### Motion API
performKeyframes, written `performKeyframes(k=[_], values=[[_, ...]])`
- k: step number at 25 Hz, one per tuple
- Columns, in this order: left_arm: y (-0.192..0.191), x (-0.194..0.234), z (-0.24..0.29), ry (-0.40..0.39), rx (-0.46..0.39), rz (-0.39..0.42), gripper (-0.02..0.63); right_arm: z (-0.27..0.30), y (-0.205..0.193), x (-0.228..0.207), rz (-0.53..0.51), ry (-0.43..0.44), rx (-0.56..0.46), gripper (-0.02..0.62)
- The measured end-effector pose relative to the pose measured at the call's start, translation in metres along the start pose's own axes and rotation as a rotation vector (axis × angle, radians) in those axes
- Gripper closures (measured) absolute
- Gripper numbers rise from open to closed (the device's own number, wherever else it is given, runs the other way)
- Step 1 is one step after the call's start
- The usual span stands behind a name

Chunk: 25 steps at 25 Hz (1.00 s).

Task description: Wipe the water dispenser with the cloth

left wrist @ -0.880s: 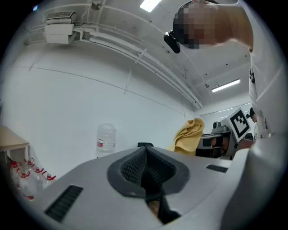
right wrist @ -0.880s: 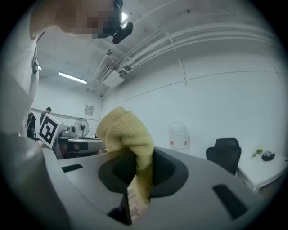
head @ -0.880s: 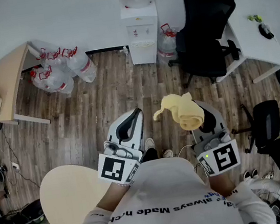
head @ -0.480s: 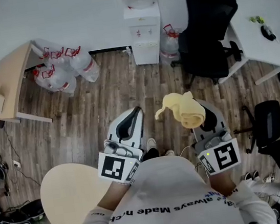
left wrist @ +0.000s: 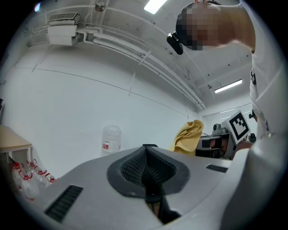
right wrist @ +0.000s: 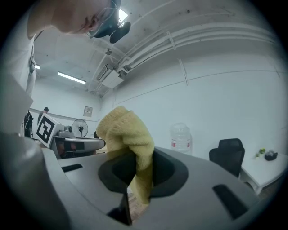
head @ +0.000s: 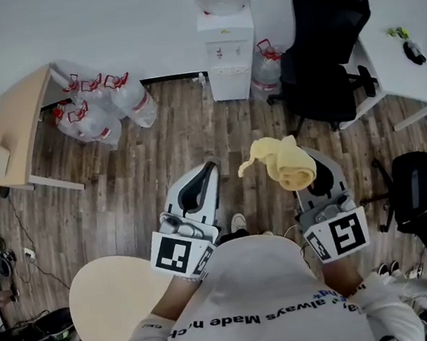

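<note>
At twelve o'clock, well apart, stands the white box-shaped water dispenser (head: 229,57); right gripper (head: 315,179) clamps the crumpled yellow terry cloth (head: 283,162), left gripper (head: 197,185) sits closed, empty; advise approaching squarely, cloth leading.

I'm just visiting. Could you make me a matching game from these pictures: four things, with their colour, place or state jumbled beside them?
Things:
1. cloth
2. water dispenser
3. left gripper
4. office chair

Descriptions:
a. black, right of the dispenser
b. shut, empty
c. yellow, pinched in the right gripper
d. white, against the wall

Pairs: 1-c, 2-d, 3-b, 4-a.
</note>
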<state>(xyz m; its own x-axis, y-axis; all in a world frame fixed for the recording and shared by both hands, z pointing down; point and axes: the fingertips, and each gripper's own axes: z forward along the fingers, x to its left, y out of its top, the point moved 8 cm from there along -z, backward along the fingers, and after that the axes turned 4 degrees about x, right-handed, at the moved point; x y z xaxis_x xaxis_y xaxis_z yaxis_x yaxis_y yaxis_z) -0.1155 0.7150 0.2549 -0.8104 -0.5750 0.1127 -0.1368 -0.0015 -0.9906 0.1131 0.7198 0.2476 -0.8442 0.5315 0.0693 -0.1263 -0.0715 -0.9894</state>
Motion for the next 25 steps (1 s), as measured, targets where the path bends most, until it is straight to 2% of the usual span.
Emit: performKeyframes(k=[9, 25], values=[[0.005, 0.033, 0.006, -0.020, 0.008, -0.003, 0.580, 0.025, 0.005, 0.009, -0.003, -0.017, 0.013, 0.532], [0.000, 0.047, 0.048, -0.031, 0.015, -0.009, 0.580, 0.058, 0.000, -0.023, -0.001, -0.010, 0.024, 0.532]])
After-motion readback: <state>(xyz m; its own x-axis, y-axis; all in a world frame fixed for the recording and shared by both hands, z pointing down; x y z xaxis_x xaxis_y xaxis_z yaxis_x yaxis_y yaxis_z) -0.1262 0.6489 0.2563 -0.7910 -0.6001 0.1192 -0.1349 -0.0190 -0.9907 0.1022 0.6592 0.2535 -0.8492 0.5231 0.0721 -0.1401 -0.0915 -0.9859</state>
